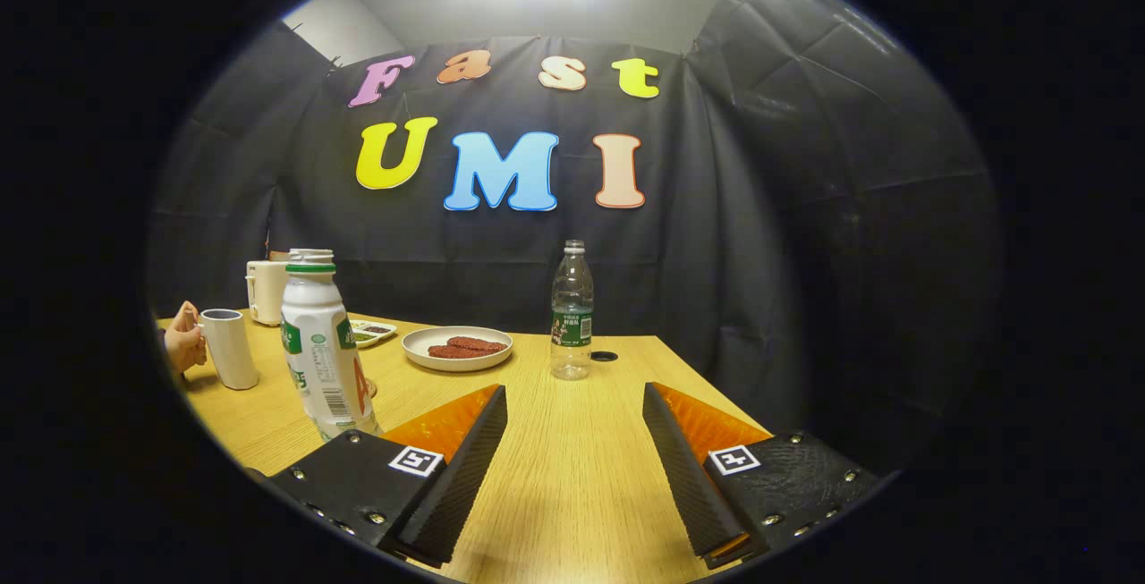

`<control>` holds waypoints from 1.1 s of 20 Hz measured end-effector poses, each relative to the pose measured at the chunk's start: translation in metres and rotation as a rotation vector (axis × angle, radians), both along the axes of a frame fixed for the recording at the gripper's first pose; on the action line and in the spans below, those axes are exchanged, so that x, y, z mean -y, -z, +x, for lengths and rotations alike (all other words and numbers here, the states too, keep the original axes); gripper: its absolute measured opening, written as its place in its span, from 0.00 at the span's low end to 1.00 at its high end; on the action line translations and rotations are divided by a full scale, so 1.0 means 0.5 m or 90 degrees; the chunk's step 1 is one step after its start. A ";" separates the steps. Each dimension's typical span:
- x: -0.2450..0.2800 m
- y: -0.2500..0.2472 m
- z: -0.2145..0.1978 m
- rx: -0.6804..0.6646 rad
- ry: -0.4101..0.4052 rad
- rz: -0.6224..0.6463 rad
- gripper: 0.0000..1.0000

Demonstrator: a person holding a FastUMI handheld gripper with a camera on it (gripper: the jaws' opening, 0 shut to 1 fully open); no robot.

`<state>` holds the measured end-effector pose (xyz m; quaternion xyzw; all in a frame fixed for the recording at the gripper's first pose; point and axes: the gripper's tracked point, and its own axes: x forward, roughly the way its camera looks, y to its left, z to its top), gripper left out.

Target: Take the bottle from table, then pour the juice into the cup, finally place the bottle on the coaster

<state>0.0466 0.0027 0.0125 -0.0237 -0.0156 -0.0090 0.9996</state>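
Standing white green-capped bottle (pixel 324 344) beside spread gripper (pixel 574 409) fingers

Past my open fingers the wooden table (pixel 572 477) carries a white bottle (pixel 324 347) beside my left finger, a mug (pixel 230 348), a plate (pixel 457 348), and a clear bottle (pixel 572 311) ahead.

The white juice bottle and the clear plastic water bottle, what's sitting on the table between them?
In the gripper view, a round cream plate holding reddish-brown food sits between the white juice bottle and the clear plastic water bottle.
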 end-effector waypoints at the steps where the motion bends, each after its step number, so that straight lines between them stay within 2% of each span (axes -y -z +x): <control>1: 0.003 -0.010 0.003 0.011 0.006 -0.006 0.93; 5: 0.007 -0.069 0.011 0.068 0.024 -0.010 0.92; 10: -0.024 -0.121 0.011 0.103 0.010 -0.024 0.92; 17: -0.112 -0.172 -0.025 0.114 -0.045 -0.022 0.92; 22: -0.189 -0.182 -0.055 0.097 -0.115 0.037 0.92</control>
